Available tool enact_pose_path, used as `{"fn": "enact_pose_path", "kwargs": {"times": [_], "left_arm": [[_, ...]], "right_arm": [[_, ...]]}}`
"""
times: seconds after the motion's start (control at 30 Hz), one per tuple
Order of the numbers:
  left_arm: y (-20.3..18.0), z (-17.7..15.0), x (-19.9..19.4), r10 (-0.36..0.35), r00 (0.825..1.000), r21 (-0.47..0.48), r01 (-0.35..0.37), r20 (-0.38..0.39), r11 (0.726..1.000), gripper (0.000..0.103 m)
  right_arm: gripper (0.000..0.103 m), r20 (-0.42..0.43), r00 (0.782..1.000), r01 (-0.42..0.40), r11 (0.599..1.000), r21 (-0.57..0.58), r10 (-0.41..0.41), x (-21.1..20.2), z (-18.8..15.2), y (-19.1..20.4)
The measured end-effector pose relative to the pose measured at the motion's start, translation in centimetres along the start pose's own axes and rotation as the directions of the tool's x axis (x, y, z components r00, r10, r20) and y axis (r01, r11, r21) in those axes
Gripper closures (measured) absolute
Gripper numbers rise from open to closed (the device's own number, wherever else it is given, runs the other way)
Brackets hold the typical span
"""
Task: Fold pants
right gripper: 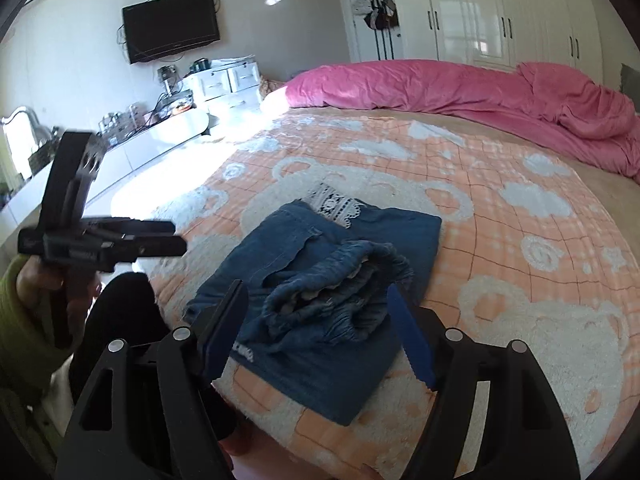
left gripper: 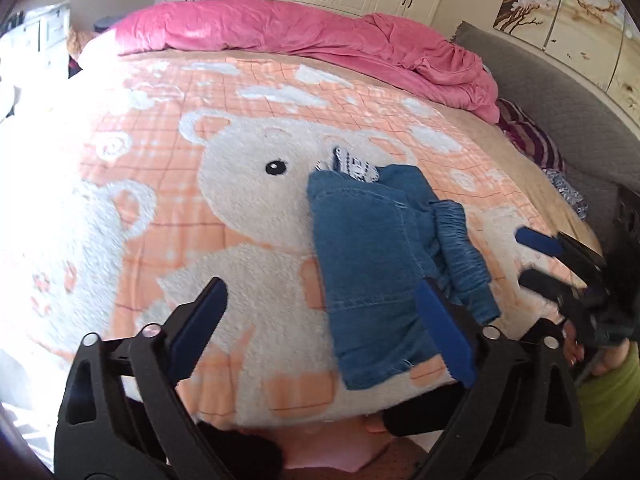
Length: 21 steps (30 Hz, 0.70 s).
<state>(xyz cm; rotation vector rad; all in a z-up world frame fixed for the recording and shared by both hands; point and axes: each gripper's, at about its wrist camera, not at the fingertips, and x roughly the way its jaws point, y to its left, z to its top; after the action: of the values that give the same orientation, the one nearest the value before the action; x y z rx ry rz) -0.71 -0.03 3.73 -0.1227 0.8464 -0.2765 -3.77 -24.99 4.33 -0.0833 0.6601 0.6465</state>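
While no writing reads clearly, folded pants (right gripper: 320,280) between released right tongs (right gripper: 320,332), left tongs (left gripper: 320,320) likewise spread.

Left gripper (left gripper: 324,320) hangs jaws spread wide; right gripper (right gripper: 320,328) likewise gapes, empty, toward twelve o'clock.

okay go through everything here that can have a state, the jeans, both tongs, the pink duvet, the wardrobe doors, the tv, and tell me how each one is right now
jeans: folded into a compact stack, waistband bunched on top, lying on the bear blanket
left tongs: open, holding nothing
right tongs: open, holding nothing, just short of the jeans
pink duvet: rumpled, pushed to the far side of the bed
wardrobe doors: closed
TV: screen dark
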Motion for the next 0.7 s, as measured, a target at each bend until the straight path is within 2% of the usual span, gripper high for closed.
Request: {"fn": "enact_pose_path", "kwargs": {"times": [0.17, 0.23, 0.33, 0.37, 0.47, 0.53, 0.67, 0.7], "left_arm": [[-0.1, 1.8, 0.0, 0.029, 0.999, 0.04, -0.029, 0.013, 0.999, 0.009], [-0.2, 2.5, 0.4, 0.021, 1.0, 0.044, -0.022, 0.011, 0.999, 0.009], [0.1, 3.6, 2.1, -0.013, 1.0, 0.02, 0.013, -0.029, 1.0, 0.009], [0.1, 4.0, 2.8, -0.023, 0.999, 0.012, 0.024, -0.041, 1.0, 0.009], [-0.4, 4.7, 4.2, -0.027, 0.997, 0.018, 0.028, -0.07, 0.999, 0.009], [-1.1, 5.0, 5.1, -0.046, 0.995, 0.048, 0.05, -0.092, 0.998, 0.009], [-1.7, 5.5, 7.1, -0.09, 0.99, 0.048, 0.095, -0.106, 0.994, 0.01], [-1.7, 5.6, 8.1, -0.086, 0.989, 0.041, 0.091, -0.124, 0.995, 0.014]], "right_arm": [[0.032, -0.04, 0.999, -0.019, 0.992, -0.128, 0.014, 0.5, -0.9, 4.1], [0.032, -0.058, 0.998, -0.039, 0.982, -0.184, 0.028, 1.1, -1.0, 5.4], [0.033, -0.091, 0.996, -0.029, 0.961, -0.276, 0.004, 2.5, -1.1, 7.2], [0.035, -0.102, 0.995, -0.03, 0.952, -0.303, -0.001, 2.9, -1.1, 7.6], [0.055, -0.147, 0.989, -0.039, 0.92, -0.391, -0.02, 4.3, -1.3, 8.9], [0.061, -0.16, 0.986, -0.031, 0.893, -0.449, -0.046, 5.1, -1.4, 9.4], [0.062, -0.156, 0.985, -0.02, 0.832, -0.554, -0.08, 6.3, -1.7, 10.3], [0.062, -0.158, 0.983, -0.015, 0.814, -0.58, -0.095, 6.9, -1.7, 10.5]]}}
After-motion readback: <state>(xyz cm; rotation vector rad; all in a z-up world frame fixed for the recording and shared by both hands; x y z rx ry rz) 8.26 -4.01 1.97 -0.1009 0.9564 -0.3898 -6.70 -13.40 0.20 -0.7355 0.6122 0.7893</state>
